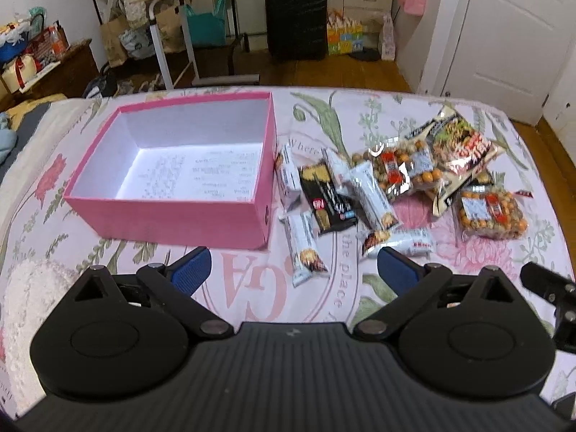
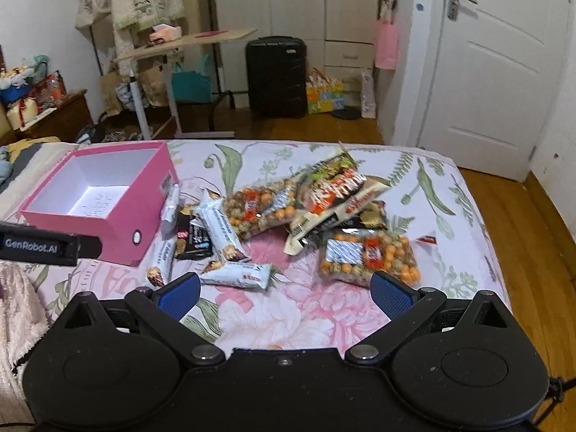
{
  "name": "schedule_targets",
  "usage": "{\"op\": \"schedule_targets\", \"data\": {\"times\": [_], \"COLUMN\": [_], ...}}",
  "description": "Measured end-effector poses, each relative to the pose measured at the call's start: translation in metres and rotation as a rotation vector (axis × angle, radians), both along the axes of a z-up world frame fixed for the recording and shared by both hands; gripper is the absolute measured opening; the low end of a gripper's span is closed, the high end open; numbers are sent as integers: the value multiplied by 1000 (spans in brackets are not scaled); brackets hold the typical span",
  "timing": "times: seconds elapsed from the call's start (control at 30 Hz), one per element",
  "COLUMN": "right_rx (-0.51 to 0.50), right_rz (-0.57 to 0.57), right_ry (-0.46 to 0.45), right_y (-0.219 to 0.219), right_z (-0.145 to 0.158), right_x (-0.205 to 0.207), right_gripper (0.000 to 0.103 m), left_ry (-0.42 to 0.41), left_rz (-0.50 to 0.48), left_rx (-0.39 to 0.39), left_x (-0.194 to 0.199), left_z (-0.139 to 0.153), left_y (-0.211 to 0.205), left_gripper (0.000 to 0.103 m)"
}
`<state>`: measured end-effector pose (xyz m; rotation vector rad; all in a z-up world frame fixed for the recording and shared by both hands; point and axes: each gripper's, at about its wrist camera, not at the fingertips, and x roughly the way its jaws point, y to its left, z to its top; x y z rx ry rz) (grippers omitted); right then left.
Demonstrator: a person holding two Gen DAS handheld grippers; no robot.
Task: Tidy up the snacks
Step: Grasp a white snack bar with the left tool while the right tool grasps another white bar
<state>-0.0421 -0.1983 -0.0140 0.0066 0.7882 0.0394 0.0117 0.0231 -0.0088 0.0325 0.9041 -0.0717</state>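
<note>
Your left gripper (image 1: 293, 270) and right gripper (image 2: 284, 293) hover with fingers spread, holding nothing. Package print is blurred. The snacks (image 2: 288, 216) lie heaped on the floral bedspread (image 2: 450, 198), just beside the pink box (image 1: 172, 216).

A pink box (image 1: 169, 212) with white insides sits open near the bed's left side. Just right of it lies a messy pile of snacks: white bars (image 1: 374, 194), a black packet (image 1: 327, 201), two clear bags of orange balls (image 1: 489, 212), and a big crinkly bag (image 1: 457, 151) toward the far edge.
</note>
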Motion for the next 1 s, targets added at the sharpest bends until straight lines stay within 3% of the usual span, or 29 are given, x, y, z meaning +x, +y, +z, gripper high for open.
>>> {"op": "schedule_targets", "data": {"times": [0.17,0.27,0.33,0.43,0.53,0.67,0.9,0.97,1.0], "right_rx": [19,58,89,103,96,192,88,51,34], "right_rz": [118,159,165,170,145,93,68,78,81], "right_ry": [-38,-47,-11,51,96,157,144,121,101], "right_y": [6,9,12,22,31,35,51,54,55], "right_z": [-18,-43,-64,-96,-122,-143,-161,-161,-160], "right_x": [17,34,49,73,91,109,110,106,103], "right_gripper": [102,102,102,102,102,102,103,97,88], "left_ry": [-118,-164,-134,-45,31,85,158,143,137], "left_rz": [-42,-45,-39,-30,0,47,58,38,16], "left_rx": [-38,-12,-19,-75,-116,-119,-106,-93,-87], "left_x": [7,19,33,54,68,81,93,91,90], "left_z": [-7,-22,-38,-65,-94,-128,-167,-167,-165], "left_y": [9,10,10,9,9,4,3,1,-2], "left_gripper": [100,100,99,86,80,70,53,33,29]}}
